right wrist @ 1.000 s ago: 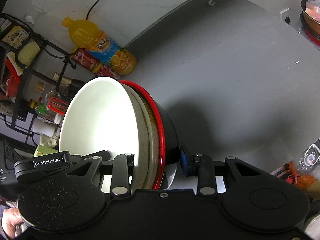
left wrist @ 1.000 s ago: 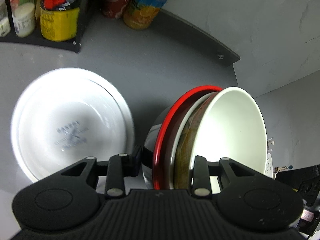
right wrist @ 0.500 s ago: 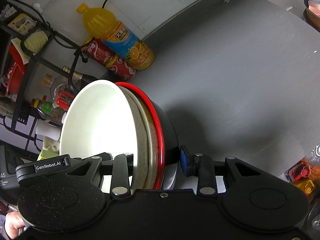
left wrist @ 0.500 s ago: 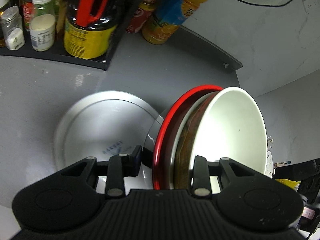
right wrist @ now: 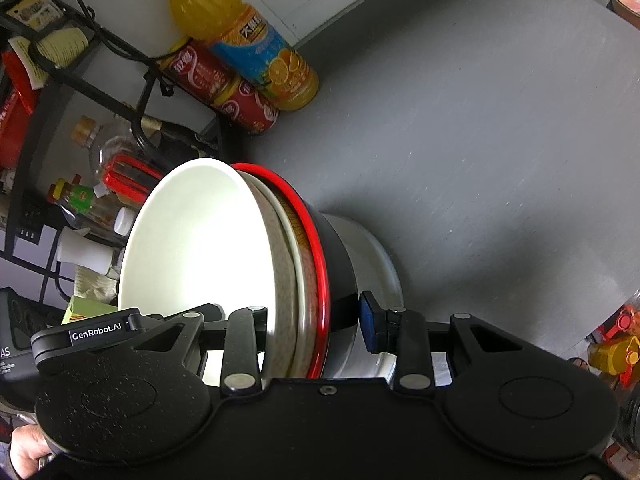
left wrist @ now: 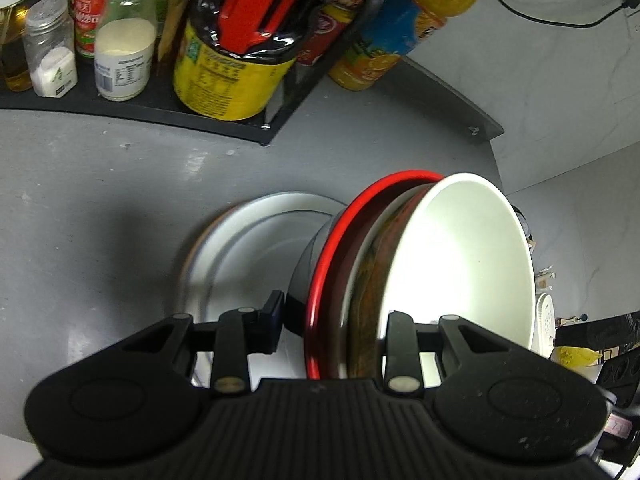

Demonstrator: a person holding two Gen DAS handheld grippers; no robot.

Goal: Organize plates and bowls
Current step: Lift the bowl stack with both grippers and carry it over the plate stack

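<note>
Straddling a nested stack of bowls (left wrist: 400,280) from opposite sides, both grippers are seen with jaws spread wide around its rims. The left gripper (left wrist: 328,320) has one finger inside the white bowl (left wrist: 460,264) and the other outside the black red-rimmed bowl (left wrist: 320,280); whether the pads press the stack cannot be told. The right gripper (right wrist: 316,316) is set likewise, its blue pad (right wrist: 370,328) standing just beside the black wall. The stack is held tilted on edge over a white plate (left wrist: 248,248) lying on the grey table (left wrist: 100,200). An orange juice bottle (right wrist: 248,40) and red cans (right wrist: 216,84) are seen at the wall.
</note>
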